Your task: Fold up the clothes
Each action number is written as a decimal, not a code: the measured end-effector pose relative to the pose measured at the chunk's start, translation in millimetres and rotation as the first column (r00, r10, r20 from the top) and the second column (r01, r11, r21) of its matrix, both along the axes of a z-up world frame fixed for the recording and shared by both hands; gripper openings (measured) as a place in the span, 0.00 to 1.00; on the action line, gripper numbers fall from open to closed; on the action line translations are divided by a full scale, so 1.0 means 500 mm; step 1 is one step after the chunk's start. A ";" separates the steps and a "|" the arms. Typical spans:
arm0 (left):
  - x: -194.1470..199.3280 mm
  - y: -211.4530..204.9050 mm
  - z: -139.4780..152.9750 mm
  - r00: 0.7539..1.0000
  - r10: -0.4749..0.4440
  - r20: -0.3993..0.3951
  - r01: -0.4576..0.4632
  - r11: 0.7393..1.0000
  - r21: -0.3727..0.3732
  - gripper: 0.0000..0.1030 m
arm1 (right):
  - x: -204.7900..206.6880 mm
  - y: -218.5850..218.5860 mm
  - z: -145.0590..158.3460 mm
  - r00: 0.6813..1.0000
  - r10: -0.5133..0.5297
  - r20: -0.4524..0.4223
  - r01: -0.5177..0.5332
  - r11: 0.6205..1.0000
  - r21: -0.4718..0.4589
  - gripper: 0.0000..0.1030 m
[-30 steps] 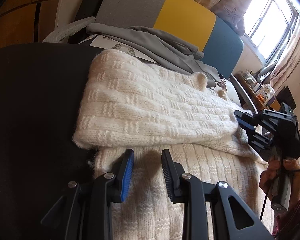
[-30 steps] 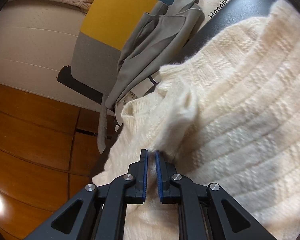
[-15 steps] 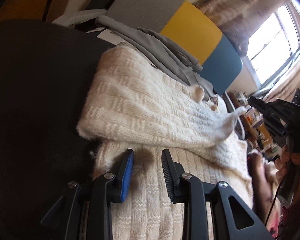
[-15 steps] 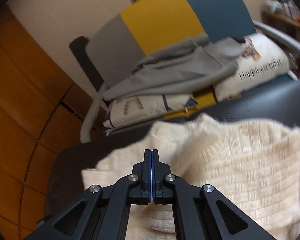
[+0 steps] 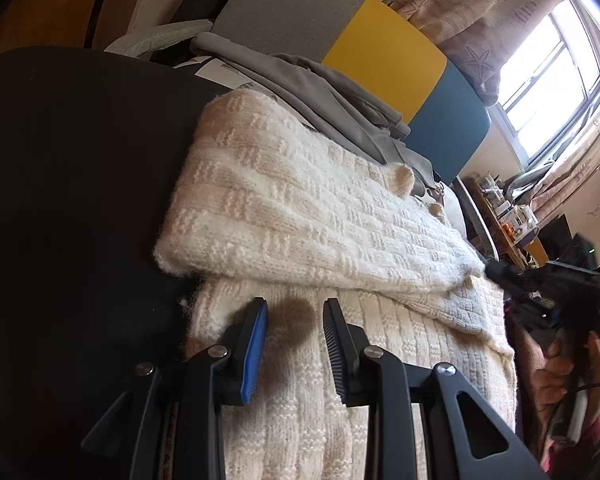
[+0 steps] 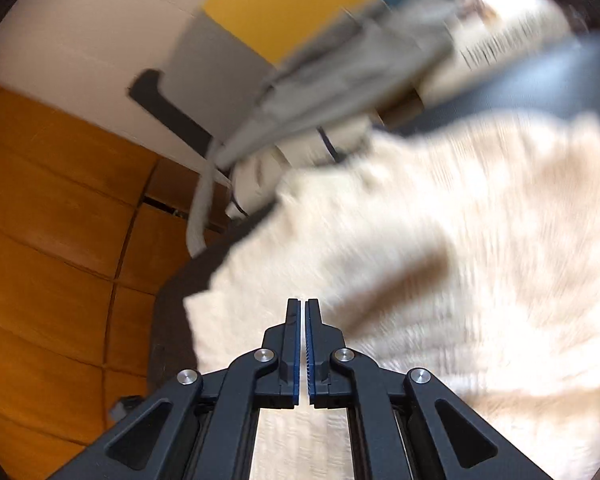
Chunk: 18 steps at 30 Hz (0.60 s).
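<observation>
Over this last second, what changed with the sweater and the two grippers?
The right hand-held gripper closed completely, rose off the cream sweater and came back to its edge; nothing shows between its jaws. The left hand-held gripper stayed half open over the lower layer, gripping nothing. The sweater's fold and the grey garment behind it stayed put.

Chunky cream knit sweater (image 5: 308, 216) lies on matt black table (image 5: 72, 184); floor (image 6: 52, 240) is glossy wood.
</observation>
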<state>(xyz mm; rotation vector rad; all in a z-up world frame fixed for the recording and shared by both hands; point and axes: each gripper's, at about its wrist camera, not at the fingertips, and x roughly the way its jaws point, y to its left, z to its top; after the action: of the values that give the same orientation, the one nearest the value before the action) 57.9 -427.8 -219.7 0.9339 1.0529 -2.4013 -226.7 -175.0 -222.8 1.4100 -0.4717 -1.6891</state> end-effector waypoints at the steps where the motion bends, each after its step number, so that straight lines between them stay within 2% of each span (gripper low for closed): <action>1: 0.000 0.000 0.000 1.000 -0.002 -0.001 0.002 1.000 0.000 0.28 | -0.004 -0.002 -0.020 0.999 -0.017 0.030 0.017 1.000 -0.015 0.04; 4: 0.001 -0.001 -0.001 1.000 -0.007 -0.003 0.007 1.000 0.000 0.28 | -0.015 -0.010 -0.061 0.994 -0.066 0.092 0.069 0.997 -0.033 0.05; 8: 0.001 -0.001 -0.003 1.000 -0.014 -0.007 0.014 1.000 0.000 0.28 | -0.013 -0.026 -0.070 0.993 -0.082 0.089 0.088 0.994 -0.066 0.06; 10: 0.002 -0.001 -0.004 1.000 -0.017 -0.009 0.017 1.000 0.000 0.28 | -0.009 -0.033 -0.068 0.993 -0.081 0.090 0.088 0.993 -0.075 0.23; 12: 0.002 -0.002 -0.004 1.000 -0.020 -0.010 0.020 1.000 0.000 0.28 | -0.002 -0.036 -0.065 0.993 -0.081 0.081 0.088 0.991 -0.099 0.63; 14: 0.002 -0.002 -0.005 1.000 -0.024 -0.012 0.024 1.000 0.000 0.28 | 0.004 -0.039 -0.056 0.995 -0.078 0.055 0.083 0.991 -0.104 0.67; 18: 0.001 -0.003 -0.005 0.999 -0.029 -0.013 0.029 1.000 0.001 0.28 | 0.023 -0.018 -0.040 0.993 -0.111 0.029 0.113 0.990 -0.089 0.67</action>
<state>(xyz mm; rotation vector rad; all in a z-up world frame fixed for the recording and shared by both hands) 58.6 -429.2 -222.1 0.9421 1.0519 -2.4338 -215.5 -184.1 -243.0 1.3608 -0.6436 -1.7195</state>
